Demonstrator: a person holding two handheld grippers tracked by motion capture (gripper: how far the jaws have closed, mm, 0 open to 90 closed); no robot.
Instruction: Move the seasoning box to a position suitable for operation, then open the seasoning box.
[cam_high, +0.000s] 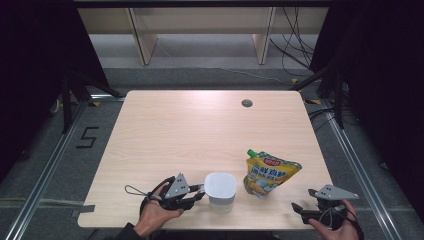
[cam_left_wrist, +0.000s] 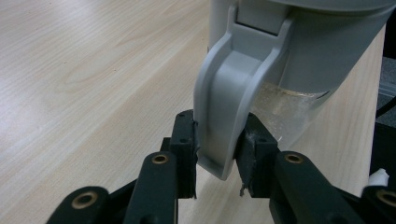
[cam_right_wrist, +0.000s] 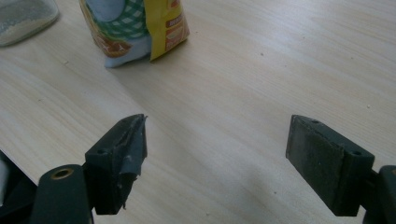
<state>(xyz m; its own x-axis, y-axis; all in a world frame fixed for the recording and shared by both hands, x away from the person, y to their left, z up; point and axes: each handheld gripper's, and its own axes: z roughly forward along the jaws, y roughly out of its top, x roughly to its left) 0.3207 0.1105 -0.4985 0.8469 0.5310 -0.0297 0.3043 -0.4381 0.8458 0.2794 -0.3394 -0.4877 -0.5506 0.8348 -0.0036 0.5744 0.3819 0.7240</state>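
Gripping the rigid grey handle (cam_left_wrist: 229, 116) suits this half-full clear pitcher (cam_high: 220, 190); left gripper (cam_left_wrist: 217, 158) clamps it near the table's (cam_high: 190, 125) front edge.

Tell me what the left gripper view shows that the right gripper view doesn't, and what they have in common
Left gripper view alone: the left gripper shut on the grey handle of the lidded container, with clear liquid visible behind the handle. Right gripper view alone: the right gripper with jaws wide apart and nothing between them, and the bottom of the yellow pouch standing beyond them. Shared: the light wooden table, and the container, whose base edge sits at the top left corner of the right gripper view.
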